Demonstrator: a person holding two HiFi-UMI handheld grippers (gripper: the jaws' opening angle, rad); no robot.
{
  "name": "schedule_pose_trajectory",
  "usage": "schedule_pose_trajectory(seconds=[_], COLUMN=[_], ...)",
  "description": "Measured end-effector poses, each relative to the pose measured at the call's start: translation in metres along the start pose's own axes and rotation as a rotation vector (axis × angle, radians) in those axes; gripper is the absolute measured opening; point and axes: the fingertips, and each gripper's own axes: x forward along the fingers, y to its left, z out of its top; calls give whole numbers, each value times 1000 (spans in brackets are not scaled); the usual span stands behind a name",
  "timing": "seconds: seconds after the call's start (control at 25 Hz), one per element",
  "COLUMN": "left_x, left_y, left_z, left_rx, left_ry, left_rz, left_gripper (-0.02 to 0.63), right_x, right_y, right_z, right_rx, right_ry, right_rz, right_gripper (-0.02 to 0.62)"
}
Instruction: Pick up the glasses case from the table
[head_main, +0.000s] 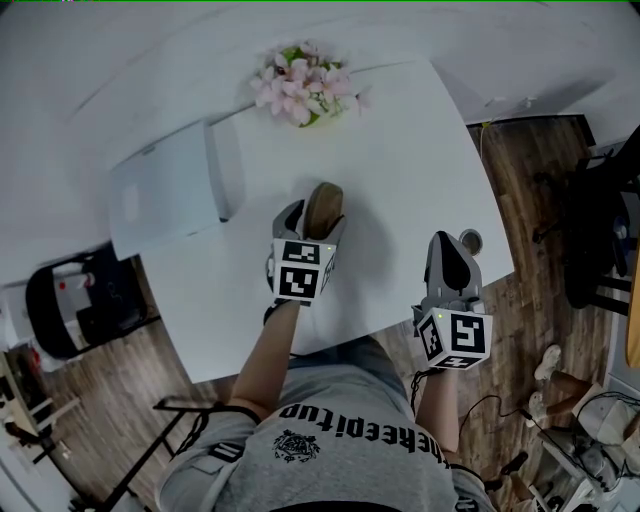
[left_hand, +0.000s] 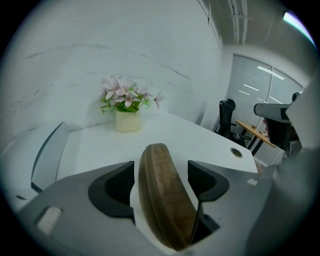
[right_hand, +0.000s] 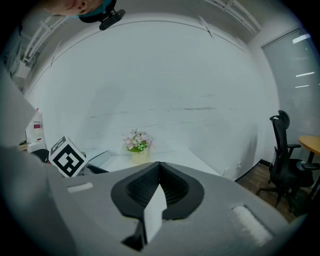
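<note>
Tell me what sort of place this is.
Probably an office or meeting room: a white table with a cable grommet set in it, and a black office chair on wood-look flooring.

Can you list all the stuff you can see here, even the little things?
glasses case: one, brown, on the table, between the left gripper's jaws
table: one, white, middle
flowers: one bunch, pink, in a cream pot at the table's far edge
cable hole: one, grey ring, table's right side
office chair: one, black, right
floor: brown wood
left gripper: one, grey, jaws open around the case
right gripper: one, grey, jaws together, empty
shirt: one, grey, bottom
</note>
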Motion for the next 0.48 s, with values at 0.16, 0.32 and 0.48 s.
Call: schedule_pose_trajectory(seconds=[0.16,0.32,0.48], left_x=[8,13,18], left_y=[0,-1,0], left_z=[-6,-10,-14], left_rx=[-2,3,10], left_ry=[24,39,53], left_rz=[-5,-7,-3], left_gripper=[356,356,356], right_x=[3,4,5], right_y=[-1,-2,-5], right_z=[-2,-4,-4], right_rx=[2,5,7], right_ry=[9,16,20], right_rz=[-5,-12,-20], right_gripper=[3,3,3])
